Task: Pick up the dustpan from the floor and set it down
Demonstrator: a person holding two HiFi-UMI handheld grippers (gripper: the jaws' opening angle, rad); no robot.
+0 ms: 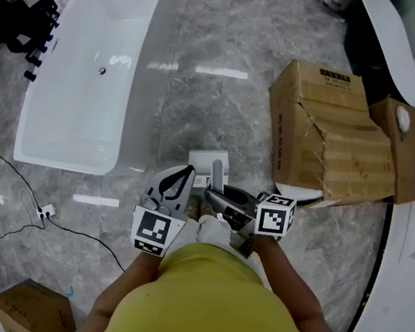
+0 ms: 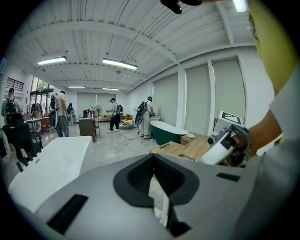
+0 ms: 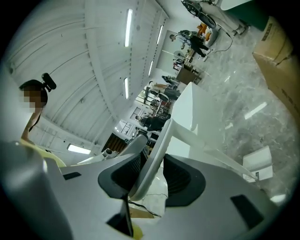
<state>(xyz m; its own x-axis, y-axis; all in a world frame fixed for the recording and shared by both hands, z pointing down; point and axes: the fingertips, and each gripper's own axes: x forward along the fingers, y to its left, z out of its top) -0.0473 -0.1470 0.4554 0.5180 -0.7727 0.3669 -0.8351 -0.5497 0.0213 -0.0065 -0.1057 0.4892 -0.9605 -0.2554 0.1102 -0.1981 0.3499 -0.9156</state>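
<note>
The right tool [image 1: 214, 195] [image 3: 153, 154] has its 2 jaws closed on the top of the dustpan's [image 1: 209, 160] handle [image 3: 164, 131]. In the right gripper view the white grip passes between the pads with both pressed against it.

What the coming move turns on is the handle's long axis. From the grip it runs steeply down and a little forward to the pan [image 3: 258, 161], so the dustpan stands close to upright. The tool is at its upper end, and the pan is below it and slightly ahead of the person. In the head view the handle [image 1: 219, 175] looks very short because it is seen almost end-on, with the pan just past the tool tips on the grey floor [image 1: 205, 83]. The pan seems to be at floor level, but I cannot tell whether its underside touches the floor or hangs just clear of it.

The left tool [image 1: 185, 173] [image 2: 153, 159] is closed with nothing between its jaws. It sits just beside the handle on the person's left and does not touch it. The right hand alone carries the dustpan.

Setting it down probably calls for lowering along the handle's line, keeping the pan level so that it lands flat.
</note>
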